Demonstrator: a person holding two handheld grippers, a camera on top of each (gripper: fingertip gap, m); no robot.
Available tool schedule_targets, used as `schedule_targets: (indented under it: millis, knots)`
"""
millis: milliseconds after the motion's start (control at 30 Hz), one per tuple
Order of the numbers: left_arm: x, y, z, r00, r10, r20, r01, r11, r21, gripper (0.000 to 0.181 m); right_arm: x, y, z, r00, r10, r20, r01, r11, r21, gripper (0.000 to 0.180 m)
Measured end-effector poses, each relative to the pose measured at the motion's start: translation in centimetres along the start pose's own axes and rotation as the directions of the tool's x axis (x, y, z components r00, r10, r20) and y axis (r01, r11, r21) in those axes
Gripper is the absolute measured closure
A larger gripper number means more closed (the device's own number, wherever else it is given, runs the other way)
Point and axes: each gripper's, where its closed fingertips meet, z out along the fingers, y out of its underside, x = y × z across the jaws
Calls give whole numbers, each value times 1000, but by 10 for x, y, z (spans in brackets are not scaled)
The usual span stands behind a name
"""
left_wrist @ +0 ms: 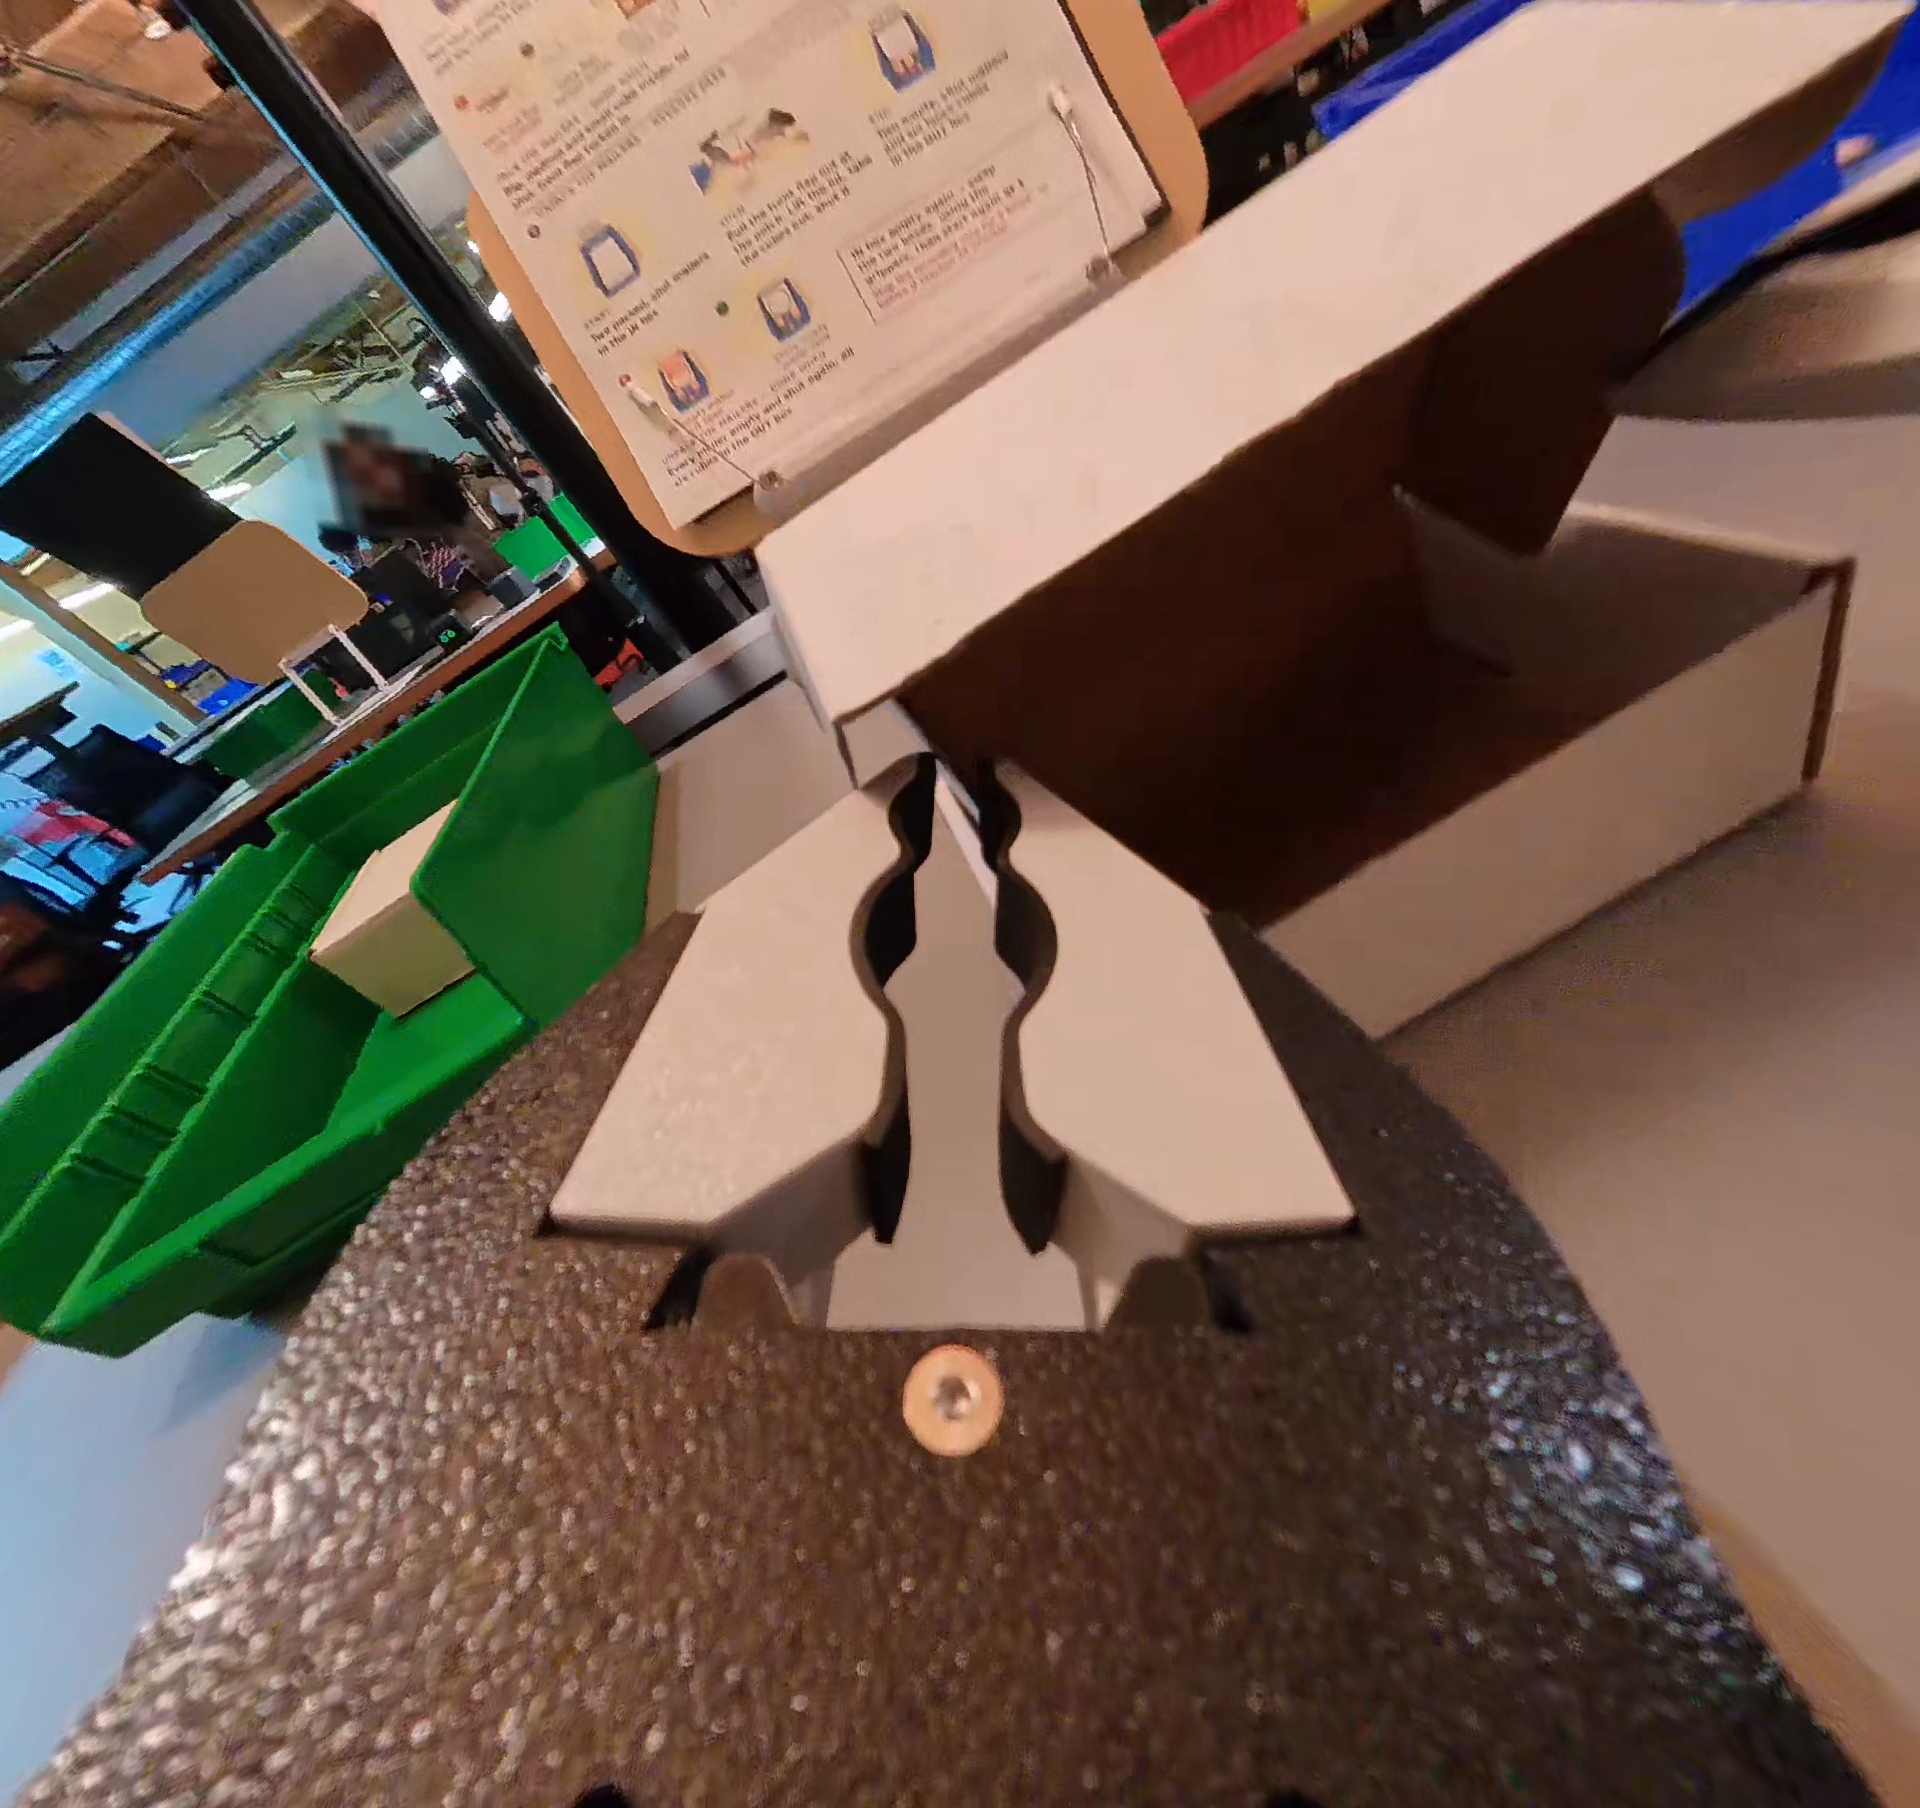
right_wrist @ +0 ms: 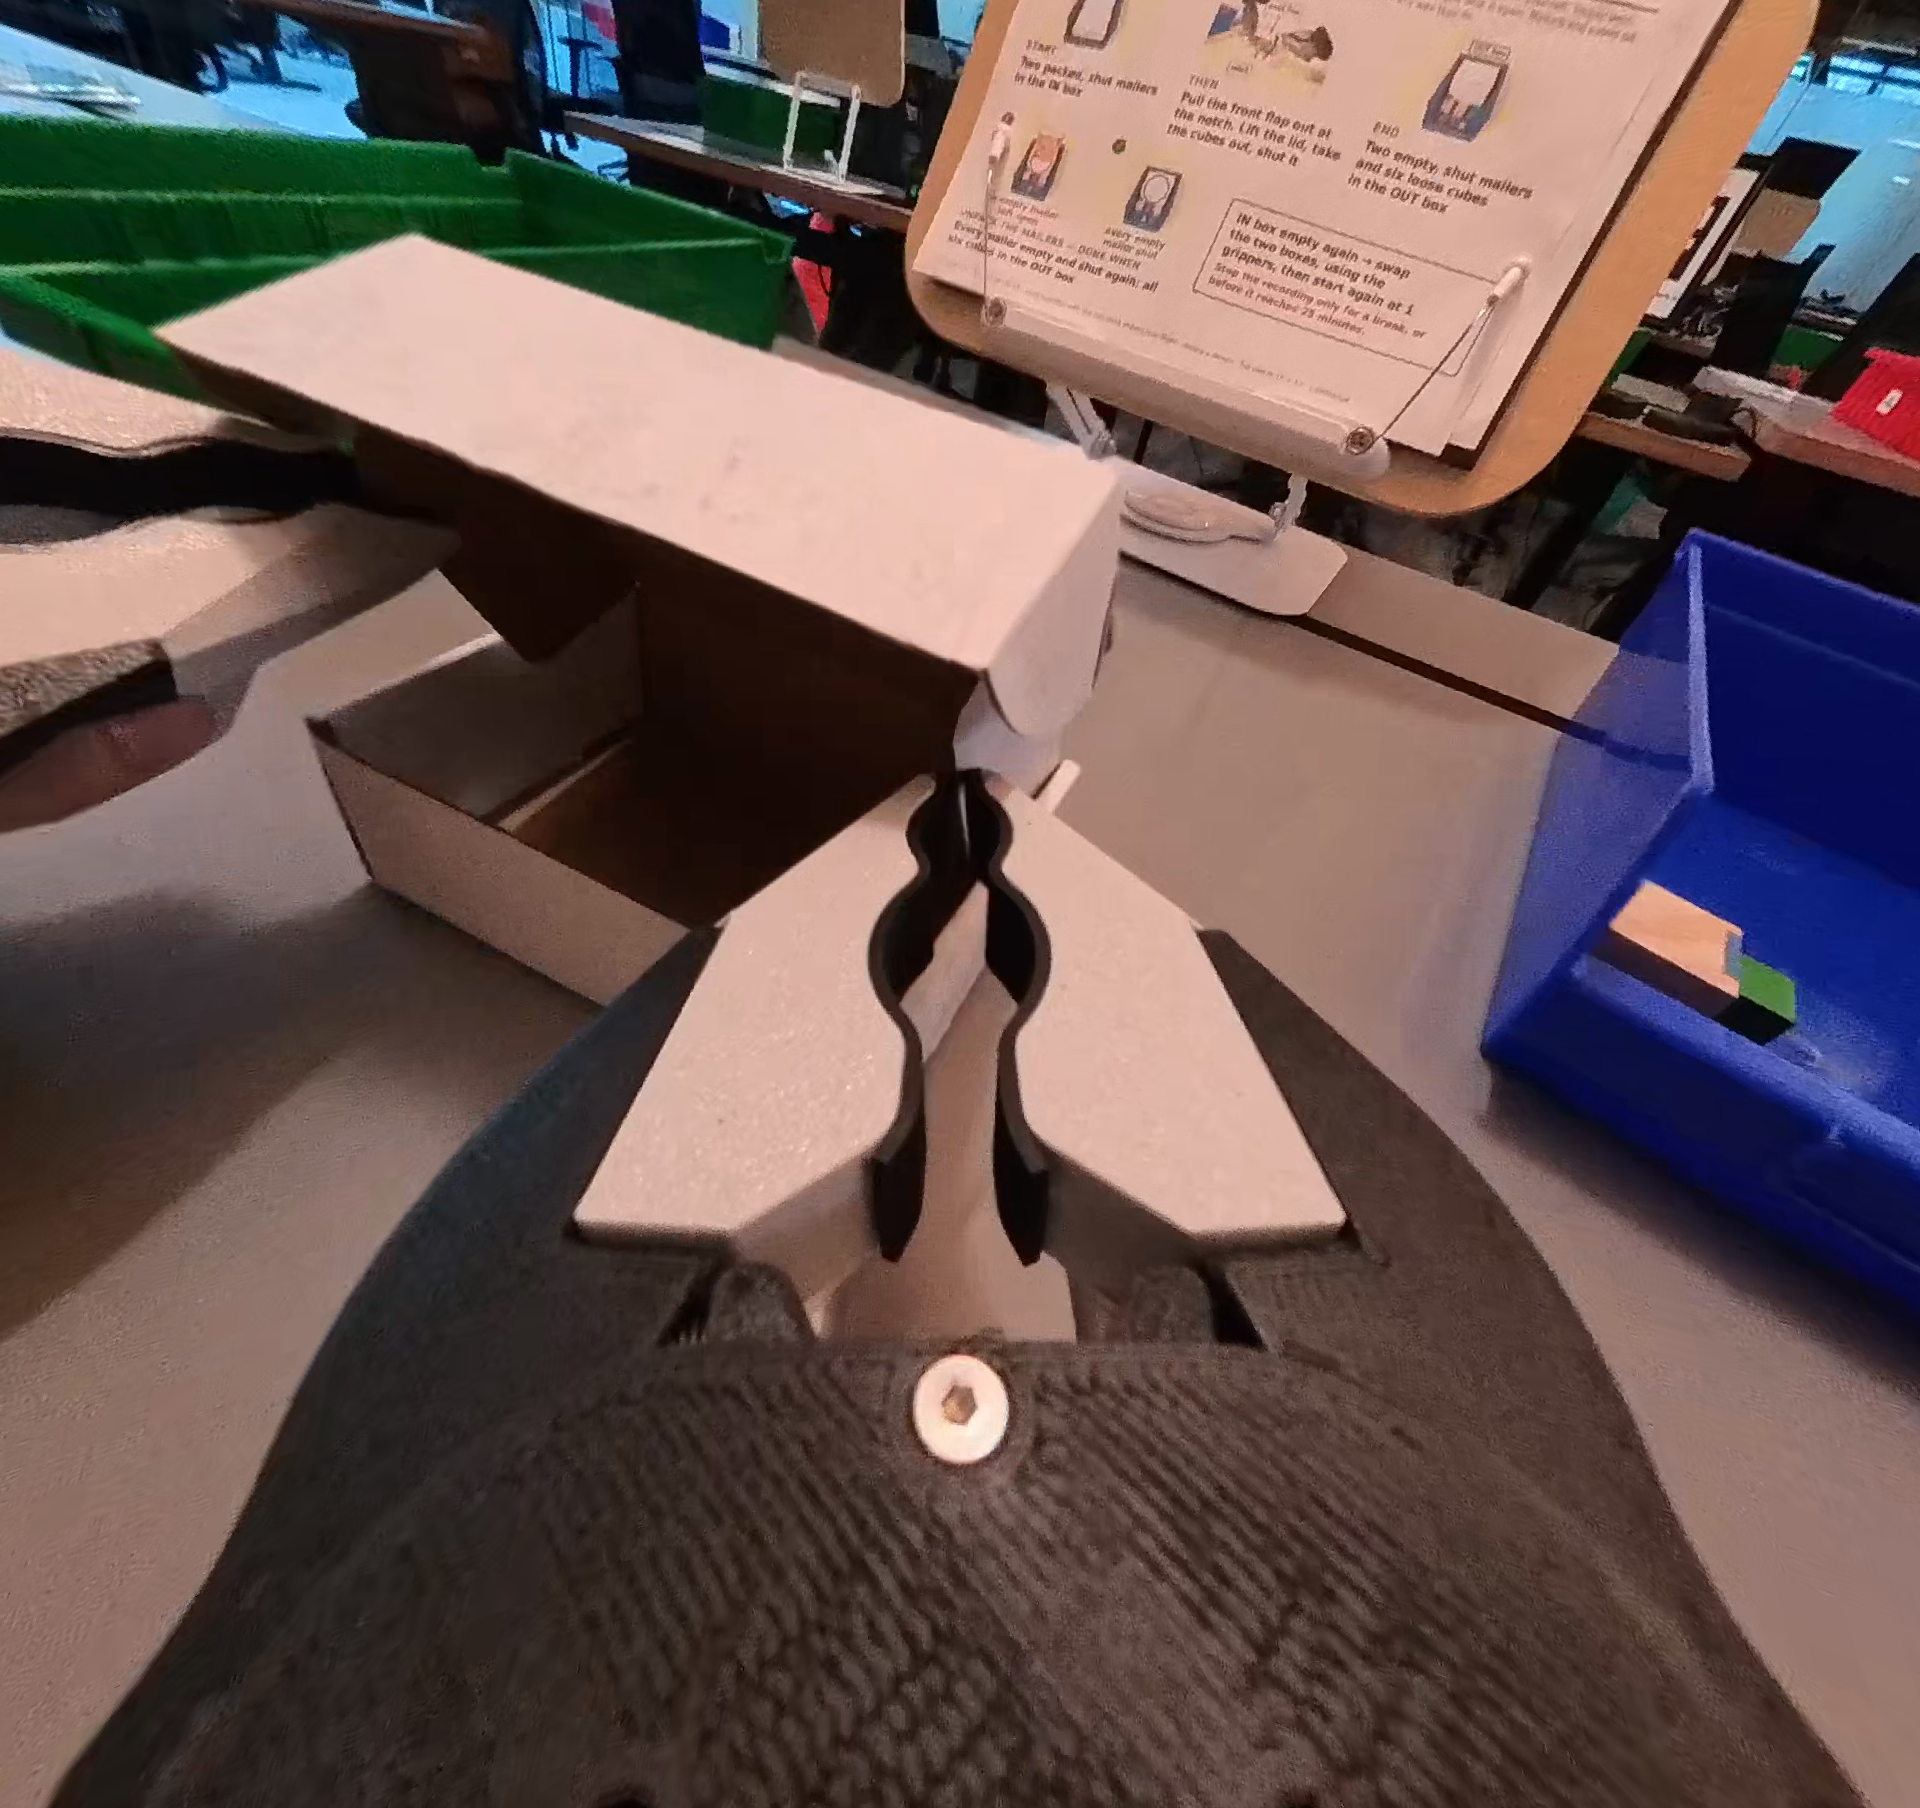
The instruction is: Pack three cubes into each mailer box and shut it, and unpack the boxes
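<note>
Left wrist view: both grippers [left_wrist: 956,771] [right_wrist: 971,787] pinch mailer lid [left_wrist: 1195,356] (tilted up).

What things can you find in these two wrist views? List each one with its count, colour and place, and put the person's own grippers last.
Mailer box: one, white outside and brown inside, on the table between the grippers, lid raised, base looks empty as far as visible.
Second mailer box: one, white, shut, inside the green bin.
Green bin: one, green, left of the open box.
Blue bin: one, blue, right of the open box.
Cubes: at least two, one wood-coloured and one green, in the blue bin.
Instruction board: one, white sheet on a tan board, on a stand behind the box.
Table: one, grey.
Left gripper: grey fingers, pinching the lid's front flap at its left corner.
Right gripper: grey fingers, pinching the flap at the right corner.
</note>
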Motion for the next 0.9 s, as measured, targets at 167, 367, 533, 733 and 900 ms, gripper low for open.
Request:
schedule_targets:
  millis: [167,367,533,733,900]
  knots:
    - [13,13,-18,993,97,-70,-102,993,-68,159,5,1,-27,988,-124,-88,125,992,-5,142]
    - [6,18,-42,993,102,-65,-105,994,-40,153,-12,-47,-53,737,-617,-276,661,743,103,121]
    - [-5,15,-41,992,118,-42,-119,993,-22,153,-39,-51,-26,491,-837,-242,867,496,45,119]
    - [-5,11,-37,988,147,-52,-147,989,5,150,-33,-43,-16,409,-890,-202,904,426,-46,175]
    - [4,15,-48,975,215,-60,-216,976,-4,149,-49,-32,-32,602,-797,-43,798,602,8,177]
